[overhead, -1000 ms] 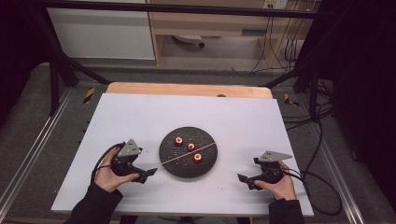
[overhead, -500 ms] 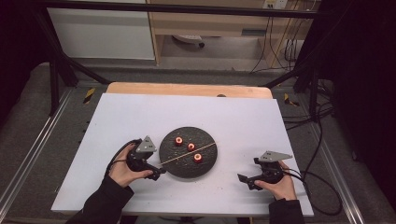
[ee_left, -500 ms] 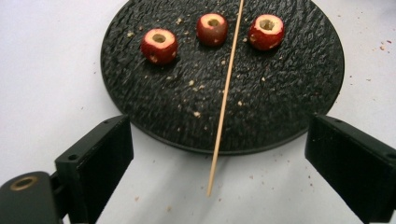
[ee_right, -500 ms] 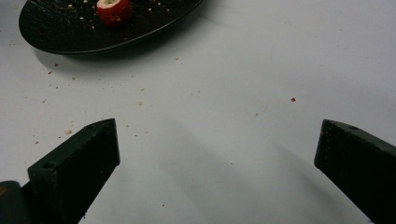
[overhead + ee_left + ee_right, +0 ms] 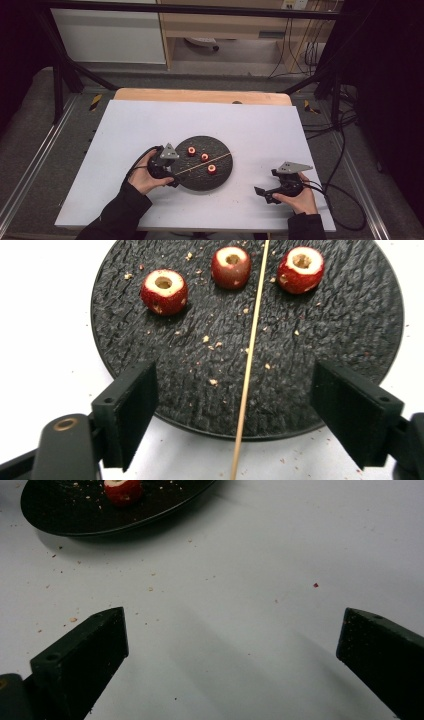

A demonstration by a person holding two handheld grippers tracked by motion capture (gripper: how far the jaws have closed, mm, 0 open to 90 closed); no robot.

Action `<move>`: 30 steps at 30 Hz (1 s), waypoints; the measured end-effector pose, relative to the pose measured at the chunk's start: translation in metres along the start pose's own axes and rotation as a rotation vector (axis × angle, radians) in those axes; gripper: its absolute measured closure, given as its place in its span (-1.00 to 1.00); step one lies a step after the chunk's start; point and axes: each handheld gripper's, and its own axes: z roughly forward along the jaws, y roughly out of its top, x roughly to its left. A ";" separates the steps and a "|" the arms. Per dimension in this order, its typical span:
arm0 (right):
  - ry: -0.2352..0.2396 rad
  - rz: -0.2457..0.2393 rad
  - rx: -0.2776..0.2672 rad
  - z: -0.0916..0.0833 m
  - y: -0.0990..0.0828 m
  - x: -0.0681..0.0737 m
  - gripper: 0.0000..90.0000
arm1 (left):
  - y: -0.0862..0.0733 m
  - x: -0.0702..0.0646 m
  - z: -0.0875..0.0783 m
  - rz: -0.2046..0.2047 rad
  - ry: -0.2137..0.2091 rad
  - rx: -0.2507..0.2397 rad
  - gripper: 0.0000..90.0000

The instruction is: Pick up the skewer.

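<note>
Closing left gripper (image 5: pixel 240 405) on skewer (image 5: pixel 248 370), jaws just narrowing, pads not yet touching.
Laid across black plate (image 5: pixel 350 325) beside three cored red fruits (image 5: pixel 164 291) for threading; right gripper (image 5: pixel 232 660) parked wide, empty, on white table (image 5: pixel 280 555).

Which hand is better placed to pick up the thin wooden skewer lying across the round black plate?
Left. The left gripper already straddles the thin wooden skewer at the round black plate, its jaws just closing. The right gripper sits apart over bare table.

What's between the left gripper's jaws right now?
In the left gripper view, the left gripper has been closing around the wooden skewer, not yet touching it; the black plate's near rim lies beneath.
</note>
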 end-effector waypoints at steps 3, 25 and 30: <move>0.002 0.002 0.000 0.000 0.000 0.000 -0.98 | 0.002 -0.001 0.003 0.006 0.000 0.010 -0.53; 0.007 -0.005 0.009 0.002 -0.001 0.000 -0.98 | 0.013 -0.004 0.023 0.045 -0.013 0.073 0.38; 0.008 -0.003 0.011 0.002 -0.001 0.000 -0.98 | 0.016 -0.004 0.024 0.058 -0.023 0.089 0.50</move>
